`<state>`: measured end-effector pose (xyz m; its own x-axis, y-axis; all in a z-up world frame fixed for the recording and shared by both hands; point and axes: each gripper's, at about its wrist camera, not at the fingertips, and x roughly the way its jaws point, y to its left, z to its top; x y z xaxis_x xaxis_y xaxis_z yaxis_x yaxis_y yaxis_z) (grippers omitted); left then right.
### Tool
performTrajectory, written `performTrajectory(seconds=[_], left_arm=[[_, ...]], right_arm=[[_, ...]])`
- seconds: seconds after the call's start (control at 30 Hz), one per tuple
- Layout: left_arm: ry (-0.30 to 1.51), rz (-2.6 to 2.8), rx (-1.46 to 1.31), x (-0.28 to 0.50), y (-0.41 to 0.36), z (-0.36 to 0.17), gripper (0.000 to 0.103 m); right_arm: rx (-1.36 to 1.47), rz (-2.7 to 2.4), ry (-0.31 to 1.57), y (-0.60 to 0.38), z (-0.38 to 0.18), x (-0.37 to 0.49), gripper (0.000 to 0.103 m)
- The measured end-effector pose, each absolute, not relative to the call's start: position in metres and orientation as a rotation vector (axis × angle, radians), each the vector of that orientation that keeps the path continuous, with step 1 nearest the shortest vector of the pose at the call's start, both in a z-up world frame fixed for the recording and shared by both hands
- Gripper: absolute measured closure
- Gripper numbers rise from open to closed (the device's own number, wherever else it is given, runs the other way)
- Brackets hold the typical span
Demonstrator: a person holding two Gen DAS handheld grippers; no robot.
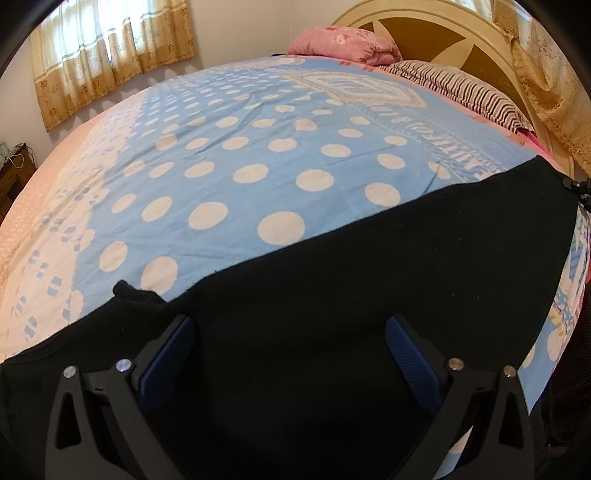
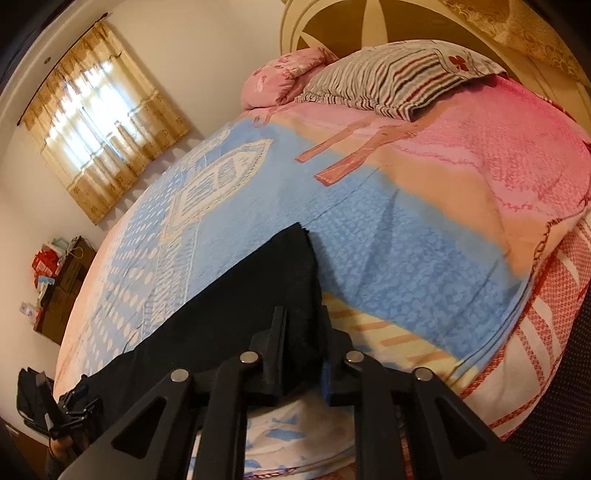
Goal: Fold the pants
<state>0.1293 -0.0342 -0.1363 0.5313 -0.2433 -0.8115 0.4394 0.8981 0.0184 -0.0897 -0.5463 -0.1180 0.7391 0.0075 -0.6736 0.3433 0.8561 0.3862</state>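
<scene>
Black pants (image 1: 369, 266) lie stretched across the near part of the bed's blue spotted cover (image 1: 258, 155). My left gripper (image 1: 291, 332) hovers over one end of them, its blue pads (image 1: 410, 354) wide apart and open, with dark cloth beneath and between them but not pinched. In the right wrist view the pants (image 2: 236, 295) run away to the lower left. My right gripper (image 2: 303, 325) is shut on their near edge, with a fold of black cloth squeezed between the narrow fingers. The left gripper (image 2: 70, 406) shows small at the far end of the pants.
A striped pillow (image 2: 388, 77) and a pink quilt (image 2: 284, 74) lie by the headboard (image 1: 424, 33). Curtained windows (image 1: 110, 48) stand beyond the bed. A dark cabinet with boxes (image 2: 59, 280) is by the far wall. The bed edge (image 2: 517, 387) drops off at the right.
</scene>
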Motion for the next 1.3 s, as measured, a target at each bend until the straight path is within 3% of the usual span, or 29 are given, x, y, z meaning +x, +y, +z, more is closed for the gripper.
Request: performTrajectory(seconds=[0.37, 0.63, 0.93, 1.17, 1.3], left_arm=[[0.890, -0.485, 0.100, 0.120, -0.028, -0.106, 0.000], [0.908, -0.582, 0.022, 0.120, -0.032, -0.108, 0.000], [0.918, -0.649, -0.083, 0.122, -0.034, -0.106, 0.000], [0.934, -0.681, -0.090, 0.125, -0.045, -0.109, 0.002], [0.960, -0.708, -0.097, 0.126, -0.056, -0.114, 0.004]], right_arm=[[0.316, -0.037, 0.597, -0.453, -0.049, -0.087, 0.090], [0.214, 0.139, 0.605, -0.366, -0.037, -0.072, 0.090], [0.084, 0.340, 0.763, -0.251, -0.101, -0.045, 0.090], [0.029, 0.341, 0.874, -0.236, -0.154, -0.035, 0.090], [0.010, 0.369, 0.901, -0.236, -0.165, -0.039, 0.081]])
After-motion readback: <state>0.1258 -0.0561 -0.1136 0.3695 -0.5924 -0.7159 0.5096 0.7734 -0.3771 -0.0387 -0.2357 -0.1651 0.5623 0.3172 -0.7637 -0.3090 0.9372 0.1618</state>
